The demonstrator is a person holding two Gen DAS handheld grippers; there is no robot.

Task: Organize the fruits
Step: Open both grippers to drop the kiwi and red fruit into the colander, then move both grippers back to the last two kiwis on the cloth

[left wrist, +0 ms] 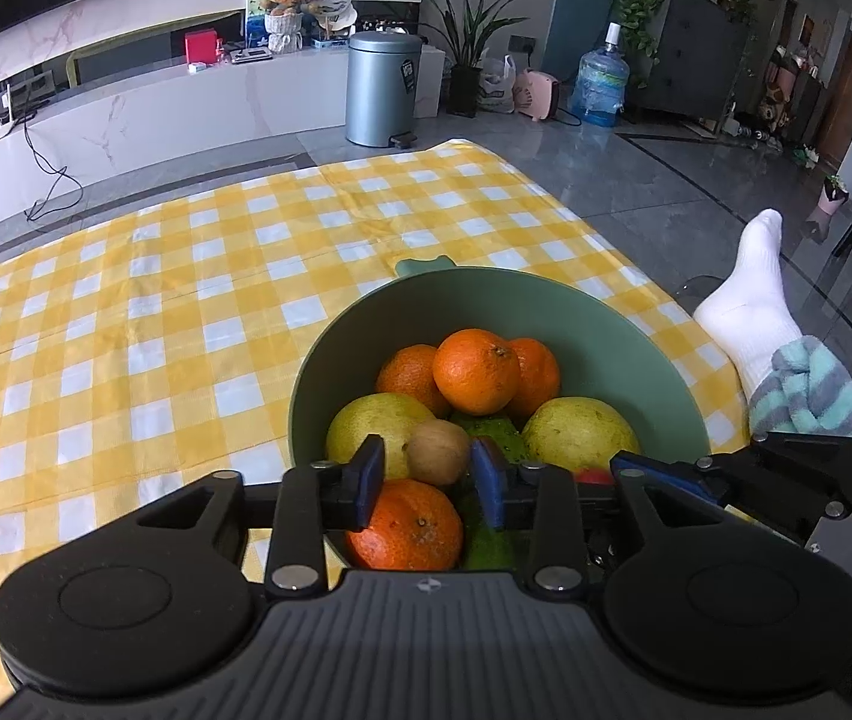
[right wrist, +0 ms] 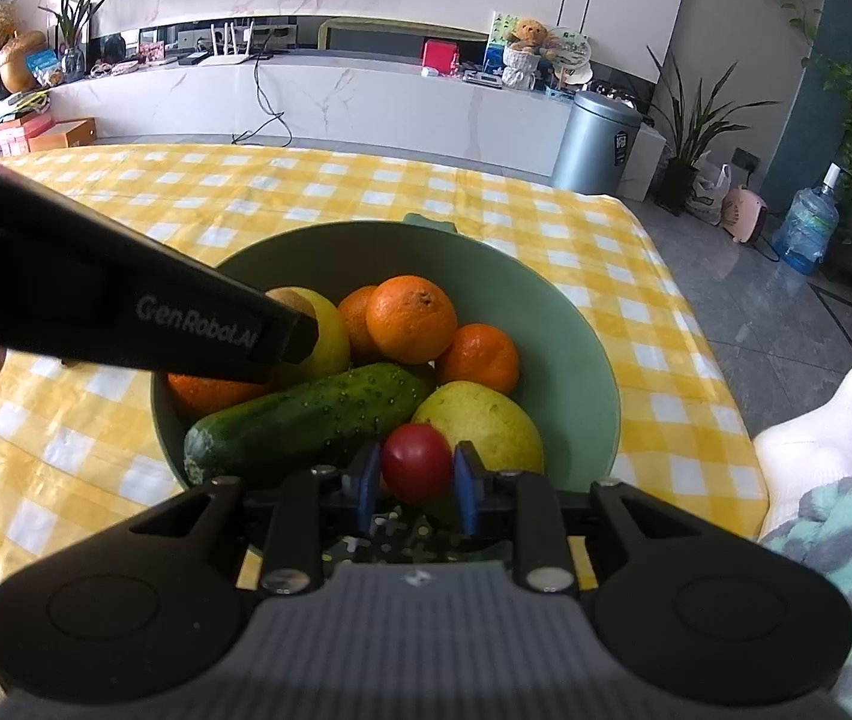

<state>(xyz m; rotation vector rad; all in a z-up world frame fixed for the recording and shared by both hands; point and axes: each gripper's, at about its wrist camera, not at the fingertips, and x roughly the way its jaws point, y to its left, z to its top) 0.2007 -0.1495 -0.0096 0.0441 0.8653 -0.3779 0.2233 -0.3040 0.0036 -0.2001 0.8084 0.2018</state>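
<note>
Your left gripper (left wrist: 431, 480) hangs over the near side of the round sage-green bowl (left wrist: 618, 324), its blue pads parted, with the small brown kiwi (left wrist: 437, 451) sitting between them. A gap shows on each side of the kiwi, so the pads do not press on it; it rests on the pile, against the large yellow-green pear (left wrist: 375, 429) on its left and above the orange mandarin (left wrist: 405, 525) nearest you.

Your right gripper (right wrist: 416, 480) is pinching a small round red tomato (right wrist: 416, 461), both blue pads tight against its sides, just above the near rim of the bowl. Beside it lies the dark green bumpy cucumber (right wrist: 306, 420), slanting across the bowl's middle, and a second yellow-green pear (right wrist: 477, 423) sits just behind the tomato.

Farther back in the bowl three more mandarins are stacked, one (right wrist: 411, 319) resting on top of the others. The bowl stands on a yellow-and-white checked cloth (left wrist: 156, 276). To the right of the cloth your foot in a white sock (left wrist: 750, 300) rests on the grey floor.
</note>
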